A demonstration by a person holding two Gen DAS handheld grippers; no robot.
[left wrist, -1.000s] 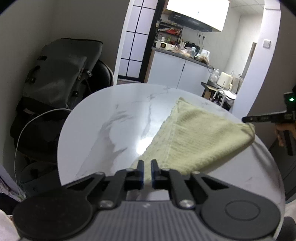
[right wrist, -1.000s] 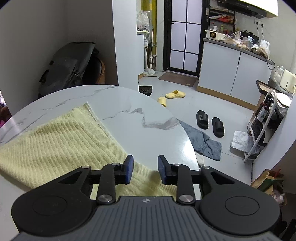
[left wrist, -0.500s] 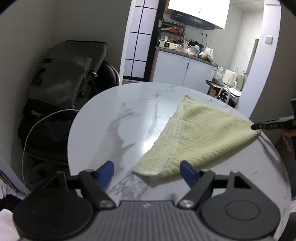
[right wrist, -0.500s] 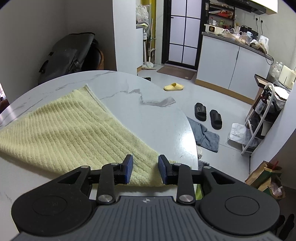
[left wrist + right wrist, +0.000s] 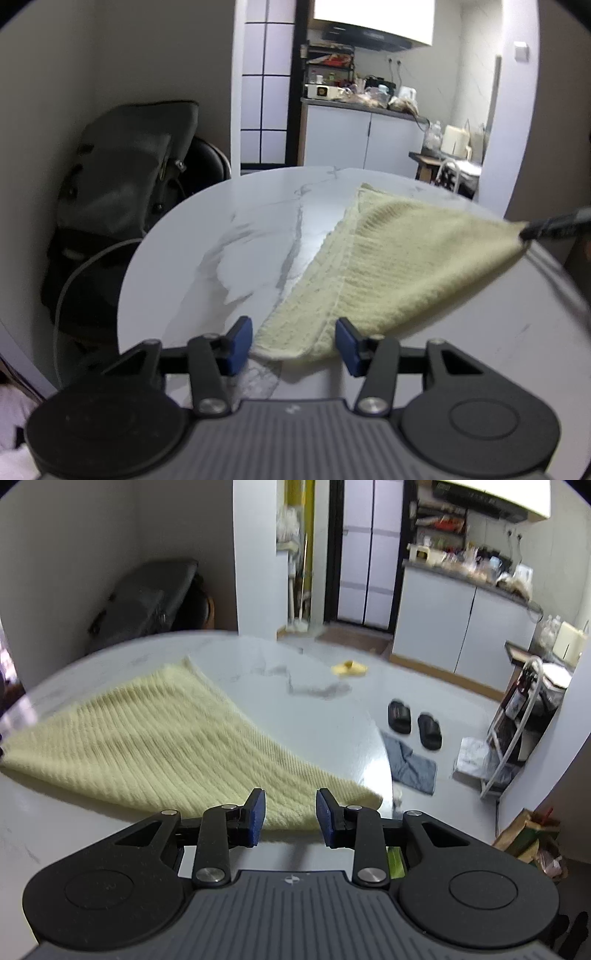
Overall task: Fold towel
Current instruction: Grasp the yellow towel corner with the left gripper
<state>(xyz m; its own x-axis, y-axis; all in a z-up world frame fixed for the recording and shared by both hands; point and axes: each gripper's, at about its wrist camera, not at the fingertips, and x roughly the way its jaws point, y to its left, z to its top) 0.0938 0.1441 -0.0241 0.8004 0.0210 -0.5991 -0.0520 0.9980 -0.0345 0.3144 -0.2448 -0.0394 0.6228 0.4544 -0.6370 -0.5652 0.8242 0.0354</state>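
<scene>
Towel (image 5: pixel 399 266), pale yellow and ribbed, lies folded on the round white marble table (image 5: pixel 229 258), its long axis running across the tabletop from the left gripper (image 5: pixel 293 345) over to the right gripper (image 5: pixel 290 816). In the left wrist view one short end points at the camera, the nearest corner sitting between the blue pads; the hemmed edge runs away from that corner toward the far side of the table. The left jaws have just been closing, yet both pads stand apart from the cloth, so nothing is pinched there. The far corner on the right side of that view meets the black tip of the other gripper.

From the right wrist view the towel spreads out leftward, its ribs running along its length. The right fingers (image 5: pixel 255 814) stand parted over the near edge of the cloth; whether the pads press on it I cannot tell. That end of the towel reaches close to the table's rim, with the floor just beyond.

Bare marble lies open beyond the hemmed edge, a wide stretch toward the far rim, and a narrower strip shows on the near side of the towel. A dark bag (image 5: pixel 125 177) rests on a chair against the wall past the table. On the floor lie black slippers (image 5: pixel 413 720), a yellow slipper (image 5: pixel 349 668) and a grey cloth (image 5: pixel 410 762).
</scene>
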